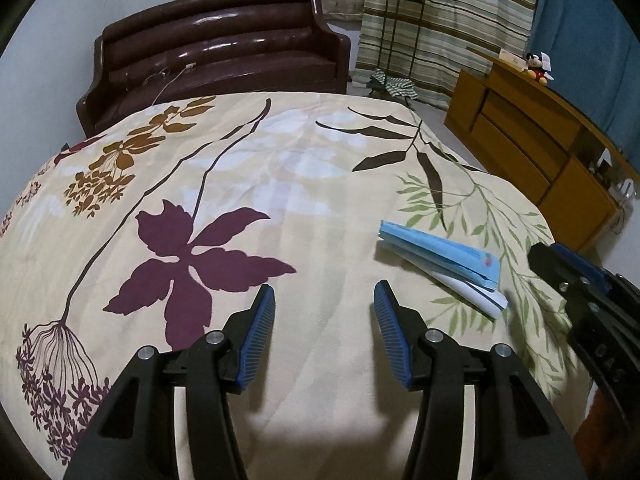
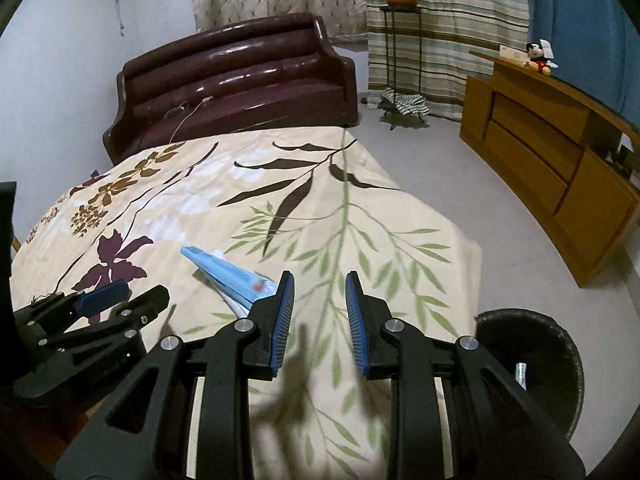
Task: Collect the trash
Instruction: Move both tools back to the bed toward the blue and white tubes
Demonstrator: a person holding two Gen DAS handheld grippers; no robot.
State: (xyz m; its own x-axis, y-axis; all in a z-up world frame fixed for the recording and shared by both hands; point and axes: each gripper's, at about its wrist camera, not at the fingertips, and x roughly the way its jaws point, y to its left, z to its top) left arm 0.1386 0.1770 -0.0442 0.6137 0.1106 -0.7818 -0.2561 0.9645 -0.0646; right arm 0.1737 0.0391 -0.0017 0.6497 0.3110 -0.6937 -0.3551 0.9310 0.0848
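Left wrist view: the left gripper (image 1: pixel 324 300) hangs over the bedspread (image 1: pixel 280 184) with its fingers spread and nothing between the ribbed blue pads (image 1: pixel 262 336). The right gripper (image 2: pixel 320 292) holds a narrower gap, also empty; its left finger partly covers the near tip of the trash.

The trash is a folded blue paper wrapper (image 1: pixel 440 254) with a white sheet tucked under it, lying flat near the bed's right edge. It sits beside the right gripper and ahead and right of the left one. A black trash bin (image 2: pixel 560 356) stands on the floor just off the bed's near right corner; a small item shows inside.

Recommended procedure, as a judgement: approach the wrapper across its narrow width, so both pads span the folded layers. Lower until the pads graze the cloth, then close. The quilted fabric is soft and yielding, so pressing in slightly should get a pad under the thin paper edge. Pinch both layers, or the white sheet may slip free.
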